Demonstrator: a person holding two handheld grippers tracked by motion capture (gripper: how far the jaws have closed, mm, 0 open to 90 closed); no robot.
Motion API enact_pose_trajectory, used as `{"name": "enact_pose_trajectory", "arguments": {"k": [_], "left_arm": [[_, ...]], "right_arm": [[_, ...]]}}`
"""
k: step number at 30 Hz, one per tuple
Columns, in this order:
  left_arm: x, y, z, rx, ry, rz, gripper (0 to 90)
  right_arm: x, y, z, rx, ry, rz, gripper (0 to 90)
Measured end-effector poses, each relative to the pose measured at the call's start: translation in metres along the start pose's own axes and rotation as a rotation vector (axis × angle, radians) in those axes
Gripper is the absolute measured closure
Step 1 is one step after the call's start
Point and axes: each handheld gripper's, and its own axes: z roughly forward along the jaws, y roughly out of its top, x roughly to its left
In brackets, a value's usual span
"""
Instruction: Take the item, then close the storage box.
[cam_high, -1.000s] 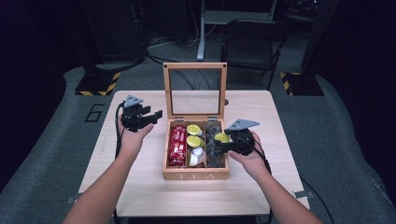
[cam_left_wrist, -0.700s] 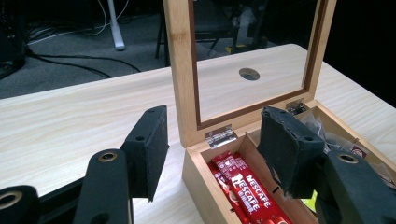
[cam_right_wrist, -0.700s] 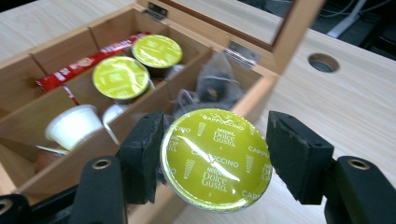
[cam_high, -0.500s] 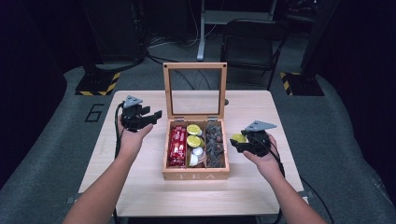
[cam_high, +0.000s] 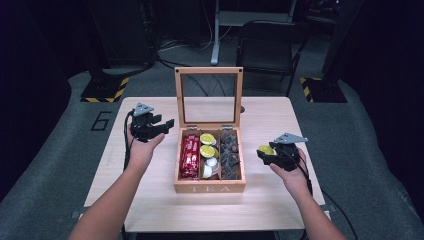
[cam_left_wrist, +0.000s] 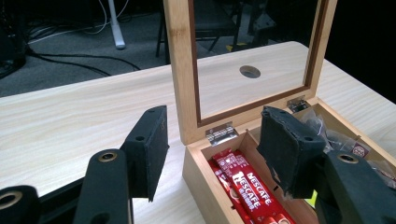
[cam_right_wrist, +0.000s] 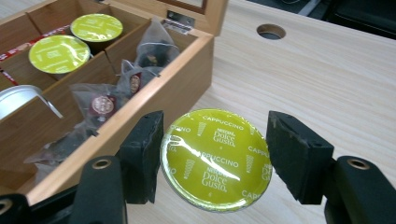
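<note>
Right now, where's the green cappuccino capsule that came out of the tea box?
The cappuccino capsule sits between the right gripper's jaws, over the table just right of the tea box, outside its tea-bag compartment.

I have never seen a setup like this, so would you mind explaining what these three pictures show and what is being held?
A person sits at a wooden table with a hand-held gripper in each hand. The high view looks down from above; each of the other two pictures comes from a camera riding on one gripper. An open wooden tea box holds red coffee sticks, green capsules and dark tea bags. The right gripper, beside the box and above the table, carries a green cappuccino capsule between its fingers. The left gripper hangs open by the box's raised lid, holding nothing.
</note>
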Motion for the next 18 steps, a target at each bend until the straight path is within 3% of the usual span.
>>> {"name": "enact_pose_trajectory", "arguments": {"k": [14, 18], "left_arm": [[0.001, -0.001, -0.004, 0.005, 0.007, 0.002, 42.3], [0.001, -0.001, -0.004, -0.002, 0.008, -0.004, 42.2]], "right_arm": [[-0.023, -0.017, -0.006, -0.003, -0.066, 0.073, 37.4], [-0.027, -0.023, -0.006, 0.011, -0.093, 0.065, 37.4]]}}
